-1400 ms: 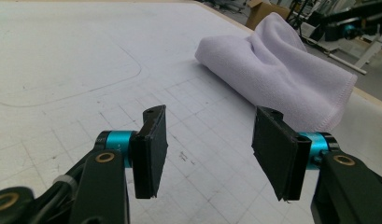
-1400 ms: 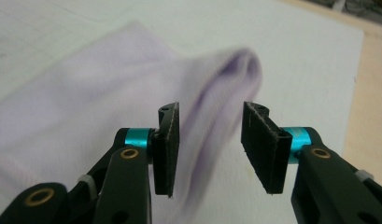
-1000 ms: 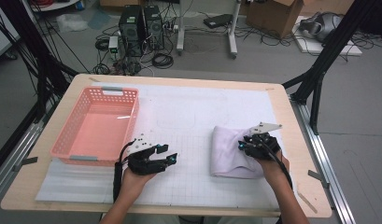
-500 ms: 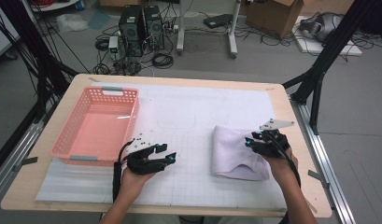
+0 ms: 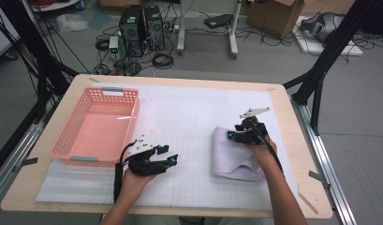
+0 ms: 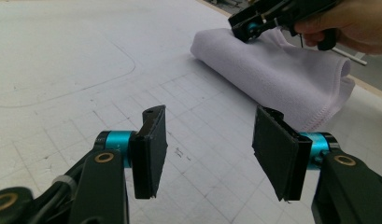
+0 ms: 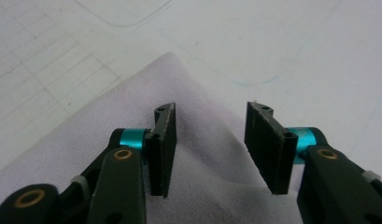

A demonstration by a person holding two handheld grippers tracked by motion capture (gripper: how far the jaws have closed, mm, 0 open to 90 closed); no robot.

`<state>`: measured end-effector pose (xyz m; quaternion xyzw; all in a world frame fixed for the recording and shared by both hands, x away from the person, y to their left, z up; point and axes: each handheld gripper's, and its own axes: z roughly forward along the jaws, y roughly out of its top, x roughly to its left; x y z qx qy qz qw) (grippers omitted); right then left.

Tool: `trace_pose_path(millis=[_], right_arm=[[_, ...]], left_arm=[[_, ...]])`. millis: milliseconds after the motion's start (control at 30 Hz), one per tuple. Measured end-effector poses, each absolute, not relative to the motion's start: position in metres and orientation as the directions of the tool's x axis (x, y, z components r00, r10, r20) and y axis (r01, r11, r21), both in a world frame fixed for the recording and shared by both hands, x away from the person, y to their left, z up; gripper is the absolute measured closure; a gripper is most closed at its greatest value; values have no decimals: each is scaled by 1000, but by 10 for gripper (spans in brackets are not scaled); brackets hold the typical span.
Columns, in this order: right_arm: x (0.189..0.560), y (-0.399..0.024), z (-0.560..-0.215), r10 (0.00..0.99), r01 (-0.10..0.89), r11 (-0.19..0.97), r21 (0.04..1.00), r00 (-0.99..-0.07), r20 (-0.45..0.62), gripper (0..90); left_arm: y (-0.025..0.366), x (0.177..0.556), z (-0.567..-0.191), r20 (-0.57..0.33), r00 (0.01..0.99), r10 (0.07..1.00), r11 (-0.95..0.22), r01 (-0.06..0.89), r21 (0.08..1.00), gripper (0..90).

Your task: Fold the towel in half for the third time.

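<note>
At the worktop's (image 5: 283, 197) nine o'clock stands the pink basket (image 5: 98, 129). The left gripper (image 5: 173, 161) waits at six o'clock, jaws apart and empty. The folded lilac towel (image 5: 231, 157) lies at four o'clock. Over its far corner the right gripper (image 5: 232, 135), jaws just opening, pinches nothing. Best lower it squarely and catch every layer before lifting.

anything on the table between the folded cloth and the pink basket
Nothing blocks it. Between the folded cloth and the pink basket lies bare gridded mat; the left gripper hovers open near the basket's front corner, at the path's near edge.
</note>
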<state>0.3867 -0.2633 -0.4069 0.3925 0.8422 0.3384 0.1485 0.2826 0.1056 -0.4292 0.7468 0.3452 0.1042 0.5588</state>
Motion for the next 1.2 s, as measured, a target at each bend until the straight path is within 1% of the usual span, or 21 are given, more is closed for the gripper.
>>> trace_pose_path(millis=[33, 67, 133, 167, 233, 367, 467, 500, 533, 567, 633, 700, 733, 800, 833, 900, 967, 1033, 1133, 1200], right_arm=[[388, -262, -409, 753, 563, 472, 679, -658, 22, 590], [389, -260, -412, 749, 568, 477, 671, -662, 29, 641], [389, -257, -413, 732, 563, 497, 660, -680, 29, 768], [389, -257, -413, 725, 553, 502, 665, -689, 25, 803], [388, -257, -409, 719, 533, 500, 683, -694, 15, 827], [387, -252, -404, 688, 467, 502, 728, -725, -10, 827], [388, -242, -405, 658, 423, 524, 739, -753, -35, 826], [388, -242, -405, 658, 423, 524, 739, -753, -35, 826], [389, -234, -407, 634, 389, 535, 750, -771, -52, 824], [389, -234, -407, 634, 389, 535, 750, -771, -52, 824], [390, -226, -409, 627, 360, 534, 765, -776, -72, 769], [390, -224, -409, 659, 374, 535, 758, -745, -98, 649], [389, -227, -408, 688, 397, 523, 754, -719, -99, 589], [388, -239, -402, 730, 426, 476, 770, -679, -76, 566], [386, -247, -398, 755, 439, 452, 776, -652, -71, 571], [380, -263, -390, 794, 439, 423, 792, -601, -90, 614], [374, -277, -386, 819, 463, 401, 791, -568, -83, 683], [369, -288, -387, 822, 493, 399, 773, -567, -63, 760], [358, -298, -396, 826, 520, 383, 763, -562, -32, 719], [354, -303, -405, 834, 551, 361, 752, -551, 3, 710]], left_arm=[[105, 283, -429, -232, 739, 632, -135, 400, 906, 449], [106, 283, -429, -231, 739, 633, -137, 400, 906, 449], [106, 283, -429, -233, 738, 633, -134, 401, 906, 449], [107, 283, -429, -234, 738, 633, -133, 402, 906, 449], [107, 283, -429, -234, 737, 634, -132, 401, 906, 449], [106, 283, -429, -234, 737, 635, -133, 402, 906, 449], [106, 283, -429, -235, 736, 635, -134, 404, 905, 449], [106, 283, -429, -235, 736, 635, -134, 404, 905, 449], [106, 283, -429, -236, 736, 635, -133, 405, 904, 449], [106, 283, -429, -236, 736, 635, -133, 405, 904, 449], [106, 283, -430, -236, 735, 636, -133, 406, 904, 449], [106, 283, -430, -237, 735, 635, -133, 406, 904, 449], [106, 283, -430, -239, 736, 634, -132, 407, 904, 449], [106, 283, -430, -234, 737, 634, -137, 406, 904, 448], [106, 283, -430, -233, 737, 634, -139, 406, 903, 448], [105, 282, -430, -233, 737, 634, -140, 406, 903, 447], [105, 282, -430, -235, 736, 635, -135, 406, 904, 447], [104, 282, -430, -236, 736, 634, -135, 406, 904, 447], [104, 282, -430, -234, 736, 635, -135, 405, 904, 447], [104, 283, -431, -234, 737, 635, -138, 406, 903, 447]])
